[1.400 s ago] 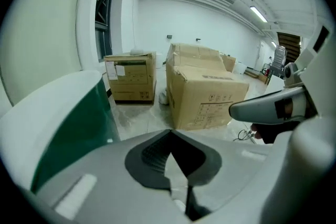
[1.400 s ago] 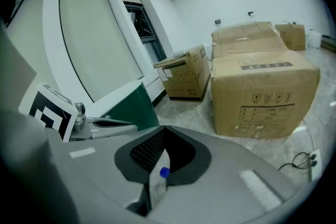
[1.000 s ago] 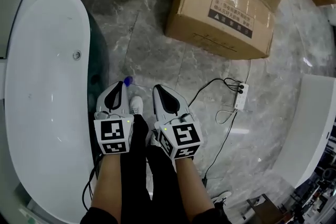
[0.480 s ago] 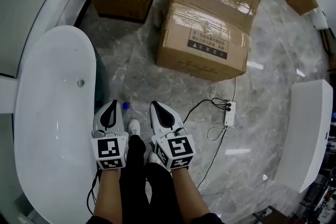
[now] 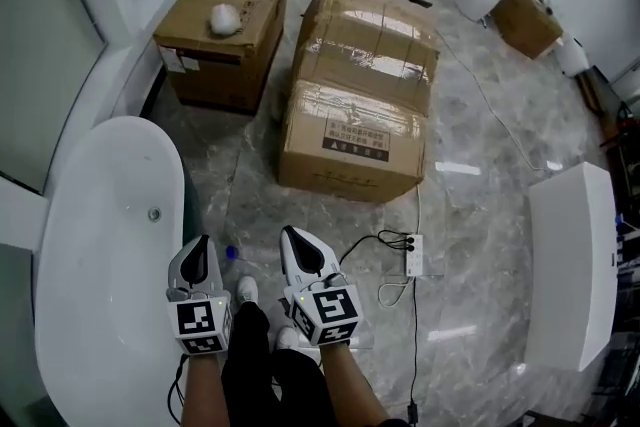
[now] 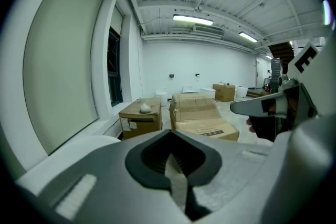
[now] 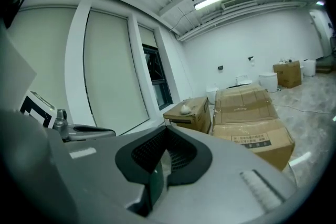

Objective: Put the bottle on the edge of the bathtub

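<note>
— Starting at the left, how far along is this?

— The bathtub [image 5: 95, 255] fills the left side and its rim is bare. No bottle is on it, so I judge the task hardly begun.

— And the left gripper [image 5: 200, 250]?

— It hangs just beside the tub's outer wall. In its own view the jaws are pressed together with nothing between them.

— Where is the bottle [image 5: 231, 253]?

— It is on the marble floor just right of that gripper's tip, between the two grippers and near the tub wall. Neither gripper touches it.

— Which way does it point?

— I cannot tell. Only a small blue cap shows clearly, and the body is too small to tell whether it stands or lies, so its long axis is unclear.

— The right gripper [image 5: 295, 245]?

— Its jaws are also closed on nothing. Past it sit the cardboard boxes [image 5: 355, 125].

— What is left, then?

— Everything, I'd say: open a gripper, take the bottle, lift it and set it on the rim.
</note>
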A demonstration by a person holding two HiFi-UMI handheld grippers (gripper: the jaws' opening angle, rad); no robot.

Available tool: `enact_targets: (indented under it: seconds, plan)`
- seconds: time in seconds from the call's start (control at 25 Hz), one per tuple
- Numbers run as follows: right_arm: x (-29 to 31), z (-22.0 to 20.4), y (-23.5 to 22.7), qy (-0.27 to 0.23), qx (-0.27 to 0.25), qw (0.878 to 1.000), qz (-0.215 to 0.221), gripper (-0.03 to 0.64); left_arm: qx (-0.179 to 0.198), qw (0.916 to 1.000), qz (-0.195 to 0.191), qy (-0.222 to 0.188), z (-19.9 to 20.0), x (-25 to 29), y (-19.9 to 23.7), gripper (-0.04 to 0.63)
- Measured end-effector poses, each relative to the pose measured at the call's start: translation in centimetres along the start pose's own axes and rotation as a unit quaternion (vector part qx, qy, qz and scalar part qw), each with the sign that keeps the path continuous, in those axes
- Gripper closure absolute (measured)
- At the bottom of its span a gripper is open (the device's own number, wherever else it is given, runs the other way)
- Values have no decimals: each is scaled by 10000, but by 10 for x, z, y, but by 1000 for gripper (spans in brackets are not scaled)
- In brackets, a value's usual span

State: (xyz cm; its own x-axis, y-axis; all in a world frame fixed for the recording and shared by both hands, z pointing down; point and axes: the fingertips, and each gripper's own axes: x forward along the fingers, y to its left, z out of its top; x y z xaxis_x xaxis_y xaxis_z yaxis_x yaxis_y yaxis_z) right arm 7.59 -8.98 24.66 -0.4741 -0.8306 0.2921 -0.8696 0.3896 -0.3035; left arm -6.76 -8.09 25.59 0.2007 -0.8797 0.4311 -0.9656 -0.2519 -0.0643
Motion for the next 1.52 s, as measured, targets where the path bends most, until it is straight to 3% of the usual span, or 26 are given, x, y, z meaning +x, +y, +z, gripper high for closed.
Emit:
enact_targets:
  seconds: [0.56, 1.52]
  plan:
    - [-59, 79, 34, -550, -288, 9981, 9, 607, 120, 9979, -190, -611, 88, -66, -8, 595]
    - [-162, 151, 62, -1276, -788, 9887, 66, 607, 593, 9857, -207, -1564, 170, -157, -36, 595]
